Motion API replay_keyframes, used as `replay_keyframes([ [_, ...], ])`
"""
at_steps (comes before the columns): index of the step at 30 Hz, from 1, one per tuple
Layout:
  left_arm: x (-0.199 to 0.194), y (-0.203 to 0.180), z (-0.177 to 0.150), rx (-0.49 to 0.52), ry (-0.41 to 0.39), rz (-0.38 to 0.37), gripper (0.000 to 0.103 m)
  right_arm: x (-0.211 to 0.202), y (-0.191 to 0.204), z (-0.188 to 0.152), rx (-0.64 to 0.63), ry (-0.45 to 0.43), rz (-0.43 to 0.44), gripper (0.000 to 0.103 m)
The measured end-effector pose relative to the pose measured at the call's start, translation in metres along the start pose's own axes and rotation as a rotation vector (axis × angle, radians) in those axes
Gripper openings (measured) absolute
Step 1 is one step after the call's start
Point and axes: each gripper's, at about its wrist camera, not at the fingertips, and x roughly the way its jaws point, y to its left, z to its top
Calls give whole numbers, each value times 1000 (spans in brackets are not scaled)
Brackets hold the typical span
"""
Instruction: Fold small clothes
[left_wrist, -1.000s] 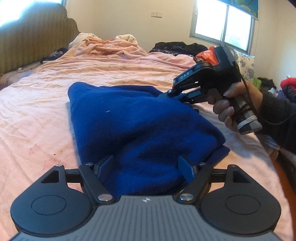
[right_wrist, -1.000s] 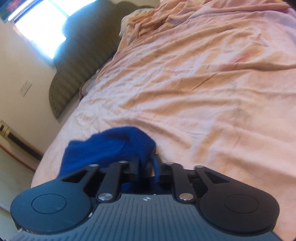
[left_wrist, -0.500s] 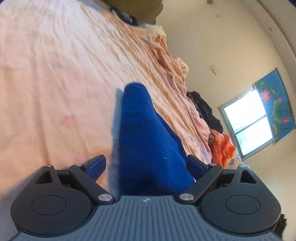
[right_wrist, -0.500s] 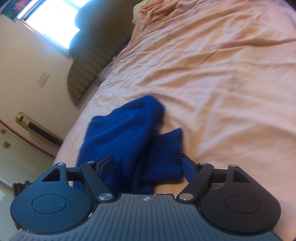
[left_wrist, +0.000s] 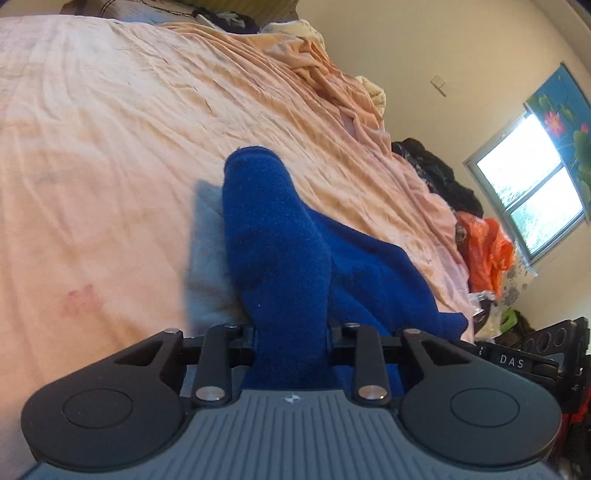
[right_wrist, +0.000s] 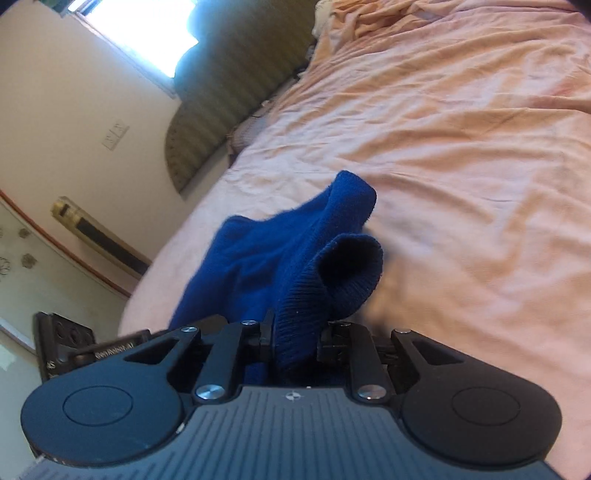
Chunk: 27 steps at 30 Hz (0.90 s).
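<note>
- Nearest to us in the left wrist view, our left gripper (left_wrist: 291, 334) has its jaws drawn narrow around a thick fold of the blue knit garment (left_wrist: 280, 251), which fills the gap between them at 6 o'clock.
- In the right wrist view, our right gripper (right_wrist: 295, 338) is likewise clamped on the same garment (right_wrist: 266, 258), pinching a ribbed cuff (right_wrist: 351, 269) that curls open just past the jaws toward 1 o'clock.
- Beyond the left jaws the blue cloth rises in a rounded ridge toward 12 o'clock, while the rest of it spreads low toward 3 o'clock and rests on the bed.
- The garment casts a grey shadow on the sheet at 9 o'clock of the ridge.
- Under and around the cloth lies a wrinkled peach bedsheet (left_wrist: 110, 147), with a faint reddish mark at 8 o'clock in the left view.
- The other tool's black body, lettered DAS (left_wrist: 511, 362), shows at 4 o'clock in the left view.
- Farther off, bunched peach bedding (left_wrist: 332, 74) heaps at 1 o'clock, with dark clothes (left_wrist: 443, 177) and an orange bag (left_wrist: 487, 251) along the bed's far edge.
- Farthest, a bright window (left_wrist: 532, 206) sits at 3 o'clock in the left view; a padded headboard (right_wrist: 229, 103) stands at 11 o'clock in the right view.
</note>
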Motion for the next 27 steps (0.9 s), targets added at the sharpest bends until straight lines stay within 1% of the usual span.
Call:
replay_keyframes([
  [1, -9, 0, 2, 7, -2, 3, 28, 2, 9, 0, -11, 2, 15, 21],
  [3, -31, 6, 8, 13, -8, 31, 28, 12, 25, 0, -4, 25, 60, 21],
  [5, -58, 20, 17, -12, -11, 63, 28, 26, 45, -2, -7, 50, 105, 21],
  [8, -93, 43, 33, -45, -25, 101, 29, 53, 68, -7, -5, 89, 145, 21],
  [10, -109, 59, 36, -55, -34, 135, 29, 75, 74, -13, 21, 138, 136, 24],
  [11, -111, 67, 34, -57, -25, 156, 31, 88, 72, -17, 47, 183, 106, 26],
  [12, -110, 76, 29, -56, -3, 177, 33, 98, 69, -23, 55, 218, 50, 33],
  [13, -108, 86, 23, -68, 25, 198, 42, 101, 64, -29, 58, 219, 3, 41],
  [14, -107, 98, 15, -101, 40, 200, 52, 94, 58, -34, 74, 189, 30, 43],
  [15, -115, 108, 5, -142, 18, 172, 56, 84, 54, -37, 95, 169, 45, 52],
  [16, -127, 115, -5, -175, -17, 128, 71, 71, 51, -42, 109, 150, 47, 65],
  [17, -138, 119, -14, -191, -42, 100, 83, 57, 48, -47, 112, 132, 67, 70],
  [18, -150, 121, -24, -198, -68, 86, 86, 45, 48, -52, 99, 126, 90, 72],
  [19, -160, 122, -35, -198, -95, 73, 86, 36, 48, -59, 76, 133, 102, 72],
  [20, -165, 122, -45, -191, -102, 55, 86, 31, 50, -65, 56, 152, 102, 71],
  [22, -169, 119, -59, -172, -98, 45, 86, 28, 58, -80, 21, 201, 99, 63],
  [23, -170, 115, -65, -157, -112, 40, 86, 31, 62, -86, -3, 219, 91, 64],
  [24, -168, 110, -68, -145, -106, 32, 86, 31, 66, -92, -30, 207, 82, 60],
  [25, -166, 106, -71, -135, -106, 26, 86, 31, 71, -95, -46, 196, 73, 44],
  [26, -162, 102, -73, -137, -98, 12, 85, 35, 76, -96, -42, 214, 63, 32],
  [27, -156, 97, -73, -138, -83, -9, 84, 40, 77, -96, -18, 252, 69, 18],
])
